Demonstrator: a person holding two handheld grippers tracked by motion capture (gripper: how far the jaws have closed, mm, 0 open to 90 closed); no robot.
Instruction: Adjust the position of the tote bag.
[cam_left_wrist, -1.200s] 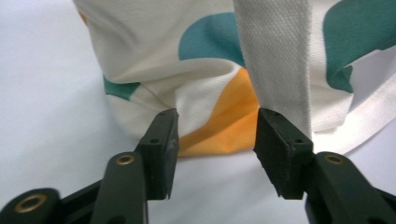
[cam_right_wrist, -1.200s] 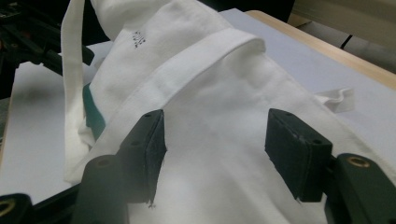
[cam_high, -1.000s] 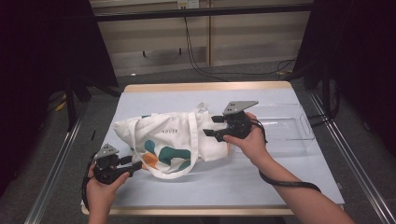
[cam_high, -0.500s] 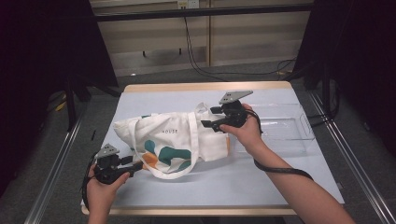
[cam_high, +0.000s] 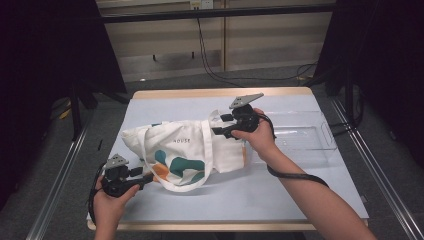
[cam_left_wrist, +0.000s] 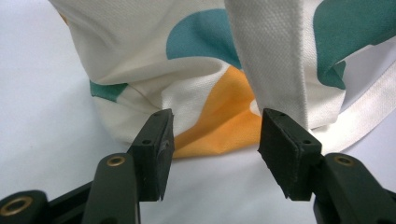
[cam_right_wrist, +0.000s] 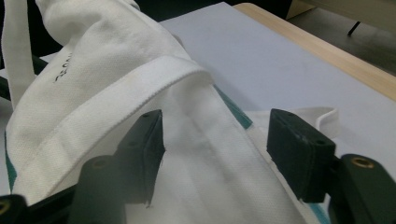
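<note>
White canvas fills the gap between my right gripper's (cam_right_wrist: 212, 154) jaws: they stand apart over a folded edge of the tote bag (cam_high: 185, 152), pads not pressing it, and they have just been closing a little. A hemmed band of cloth arcs past my left-hand pad toward ten o'clock, and black lettering, too tilted to read here, runs along the fabric at nine o'clock.

My left gripper (cam_left_wrist: 212, 149) also has its jaws apart, nothing pinched; the bag's orange and teal print sits at twelve o'clock just beyond the pads, and a white strap (cam_left_wrist: 275, 60) hangs down at one o'clock, near the right pad.

From the high view the bag lies on its side at the middle of the pale blue table (cam_high: 300, 185), the word "HOUSE" legible on it. A clear plastic tray (cam_high: 310, 137) lies at three o'clock from the bag.
</note>
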